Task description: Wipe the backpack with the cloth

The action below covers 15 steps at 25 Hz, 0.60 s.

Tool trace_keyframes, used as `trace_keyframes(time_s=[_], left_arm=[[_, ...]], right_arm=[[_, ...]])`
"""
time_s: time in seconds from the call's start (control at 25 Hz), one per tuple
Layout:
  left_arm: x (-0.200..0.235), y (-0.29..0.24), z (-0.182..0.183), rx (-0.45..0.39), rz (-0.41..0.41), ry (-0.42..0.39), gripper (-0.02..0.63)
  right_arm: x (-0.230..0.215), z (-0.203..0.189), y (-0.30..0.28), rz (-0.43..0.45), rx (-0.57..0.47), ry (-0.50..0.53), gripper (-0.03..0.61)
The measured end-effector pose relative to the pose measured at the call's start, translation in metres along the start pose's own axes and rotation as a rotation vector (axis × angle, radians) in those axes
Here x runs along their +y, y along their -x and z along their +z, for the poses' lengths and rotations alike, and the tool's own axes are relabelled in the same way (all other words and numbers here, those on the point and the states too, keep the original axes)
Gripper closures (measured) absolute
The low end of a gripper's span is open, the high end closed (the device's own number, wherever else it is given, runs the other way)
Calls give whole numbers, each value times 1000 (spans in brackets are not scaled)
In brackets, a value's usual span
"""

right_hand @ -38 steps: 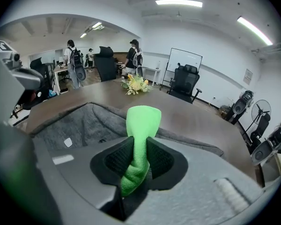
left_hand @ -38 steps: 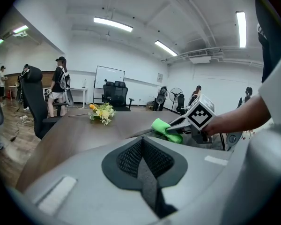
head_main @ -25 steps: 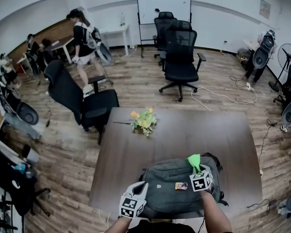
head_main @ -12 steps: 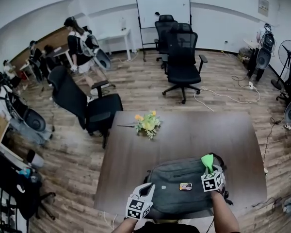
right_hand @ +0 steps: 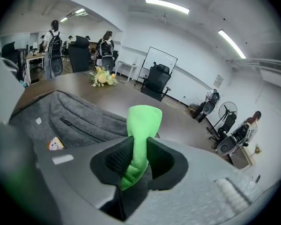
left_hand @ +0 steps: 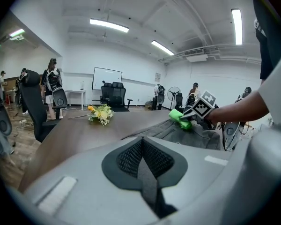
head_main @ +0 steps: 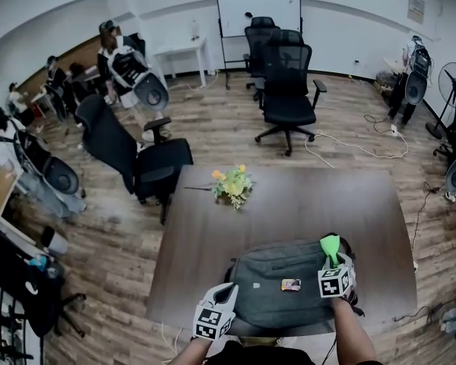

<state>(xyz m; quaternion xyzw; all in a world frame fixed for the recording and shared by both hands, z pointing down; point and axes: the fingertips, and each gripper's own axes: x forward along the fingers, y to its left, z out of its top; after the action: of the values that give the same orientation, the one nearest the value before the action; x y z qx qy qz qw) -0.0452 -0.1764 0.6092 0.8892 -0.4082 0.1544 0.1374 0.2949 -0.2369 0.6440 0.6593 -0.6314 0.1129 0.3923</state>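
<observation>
A grey backpack lies flat at the near edge of the dark table. My right gripper is over the backpack's far right corner, shut on a bright green cloth that sticks up past the jaws. In the right gripper view the cloth is pinched between the pads, above the backpack. My left gripper is beside the backpack's near left corner, shut with nothing in it. The left gripper view shows its pads pressed together, with the backpack and cloth beyond.
A small orange and white tag lies on the backpack. A bunch of yellow flowers lies at the table's far left. Black office chairs and a whiteboard stand behind. People are at the left.
My right gripper has moved a little to the right over the backpack with the cloth. The left gripper has hardly moved. A person at the back left has walked further away.
</observation>
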Motion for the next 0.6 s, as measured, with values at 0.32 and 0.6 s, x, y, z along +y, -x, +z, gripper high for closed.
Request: trace_keyframes(time_s=[0.32,0.6], left_arm=[[-2,13,-5,14,18,3,594],[-7,21,-17,27,26,7,594]], right_arm=[[65,14,26,121,-79,0,489],[130,13,43,284,-106,-25,489]])
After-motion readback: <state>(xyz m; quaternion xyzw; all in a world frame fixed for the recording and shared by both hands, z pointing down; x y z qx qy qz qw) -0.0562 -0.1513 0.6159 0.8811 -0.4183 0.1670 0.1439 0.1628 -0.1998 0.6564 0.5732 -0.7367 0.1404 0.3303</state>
